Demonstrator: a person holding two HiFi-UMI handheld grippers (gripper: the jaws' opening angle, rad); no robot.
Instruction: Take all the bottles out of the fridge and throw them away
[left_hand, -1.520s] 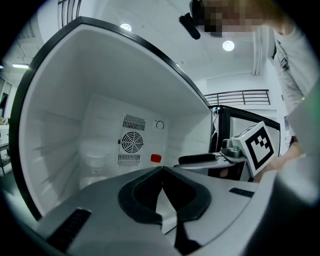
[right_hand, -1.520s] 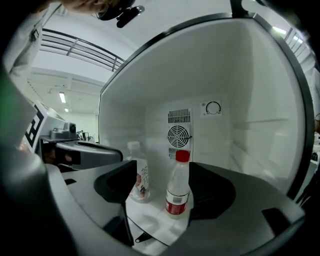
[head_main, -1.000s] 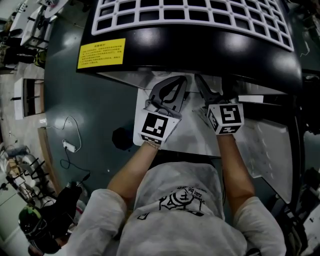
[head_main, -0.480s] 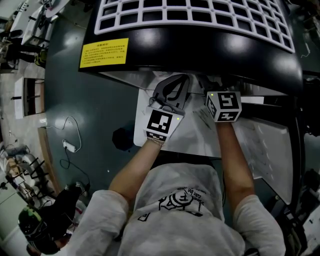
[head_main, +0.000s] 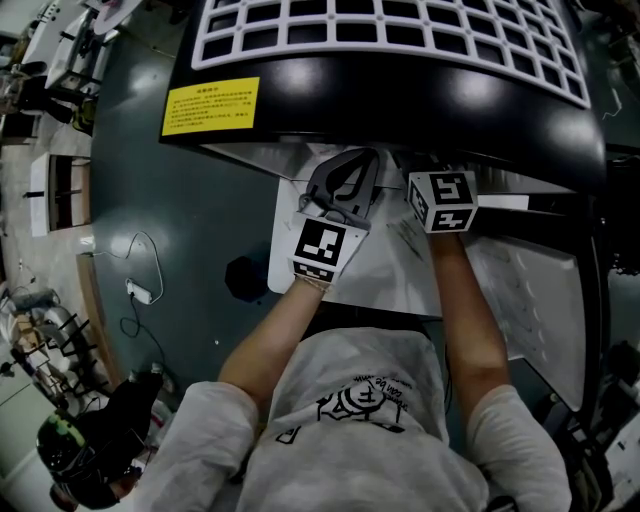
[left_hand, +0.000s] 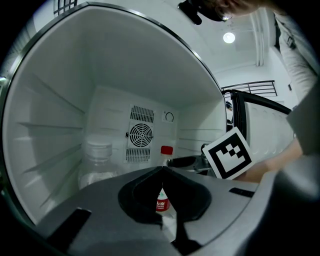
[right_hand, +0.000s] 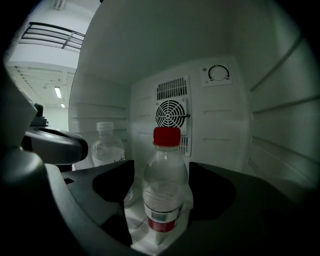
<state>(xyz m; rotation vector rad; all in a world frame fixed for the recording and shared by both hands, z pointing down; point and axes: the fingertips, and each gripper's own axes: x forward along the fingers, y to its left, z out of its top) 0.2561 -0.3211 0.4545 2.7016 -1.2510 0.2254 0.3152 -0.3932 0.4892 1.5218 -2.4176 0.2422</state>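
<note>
The right claw (right_hand: 161, 167), its jaws wide and just opened further, straddles the upright red-capped bottle (right_hand: 165, 200) without touching it. The left claw (left_hand: 162, 169) is closed and empty. A white-capped bottle (right_hand: 106, 145) stands further back in the fridge (right_hand: 280, 125).

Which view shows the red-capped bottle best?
Right gripper view: the bottle stands whole, close and centred. The left gripper view shows only its cap and a sliver of label. In the head view the fridge hides it.
</note>
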